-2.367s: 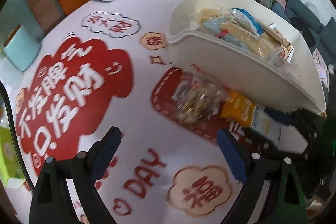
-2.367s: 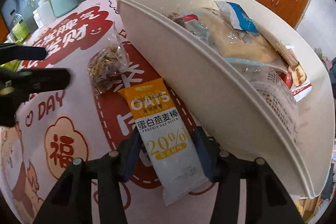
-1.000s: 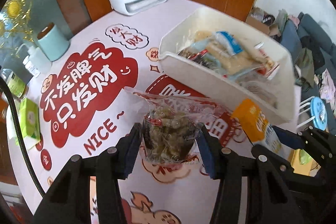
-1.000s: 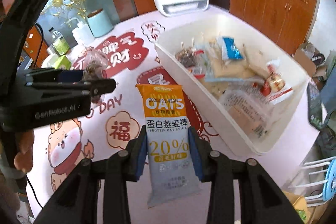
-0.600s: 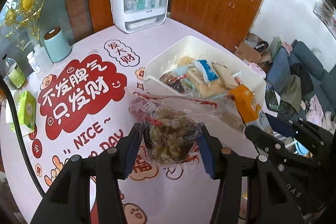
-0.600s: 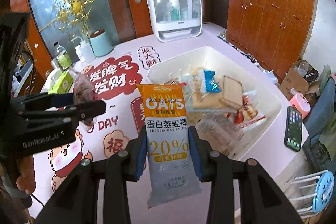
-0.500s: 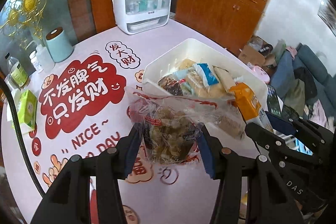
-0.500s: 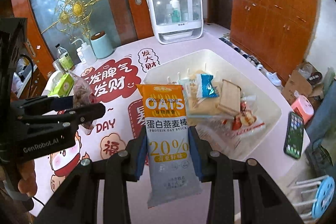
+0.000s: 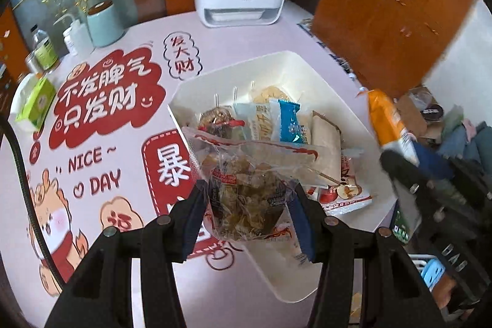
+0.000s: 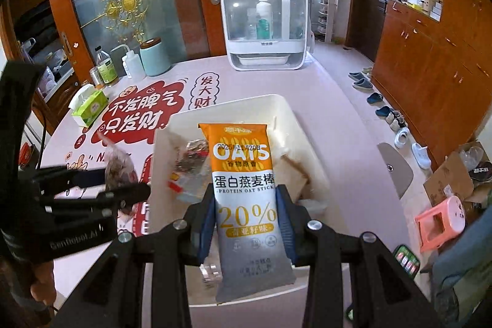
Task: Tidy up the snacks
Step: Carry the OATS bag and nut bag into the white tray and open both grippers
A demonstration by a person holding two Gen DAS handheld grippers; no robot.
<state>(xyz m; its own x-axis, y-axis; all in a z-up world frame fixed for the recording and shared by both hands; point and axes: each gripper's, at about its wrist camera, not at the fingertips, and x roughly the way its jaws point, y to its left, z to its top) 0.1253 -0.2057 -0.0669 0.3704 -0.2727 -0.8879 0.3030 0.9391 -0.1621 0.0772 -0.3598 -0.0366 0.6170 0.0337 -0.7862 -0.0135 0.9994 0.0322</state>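
My left gripper (image 9: 246, 211) is shut on a clear bag of brown snacks (image 9: 246, 199), held in the air over the near left edge of the white bin (image 9: 323, 82). My right gripper (image 10: 246, 220) is shut on an orange and white OATS protein bar pack (image 10: 243, 189), held upright above the same white bin (image 10: 295, 119). The bin holds several snack packs, among them a blue one (image 9: 289, 122). In the left wrist view the OATS pack (image 9: 390, 125) shows at the right; in the right wrist view the left gripper (image 10: 113, 186) and its bag (image 10: 118, 165) show at the left.
The table (image 9: 123, 266) wears a pink cloth with red prints. At its far side stand a white cabinet with bottles (image 10: 264, 29), a teal canister (image 10: 153, 57), bottles (image 10: 106, 66) and a green tissue box (image 10: 89, 106). A phone (image 10: 406, 260) lies by the right edge; a pink stool (image 10: 439, 223) stands on the floor.
Both grippers have picked their packs off the table, lifted them and carried them over the bin. The bin now lies under both packs instead of beyond them.
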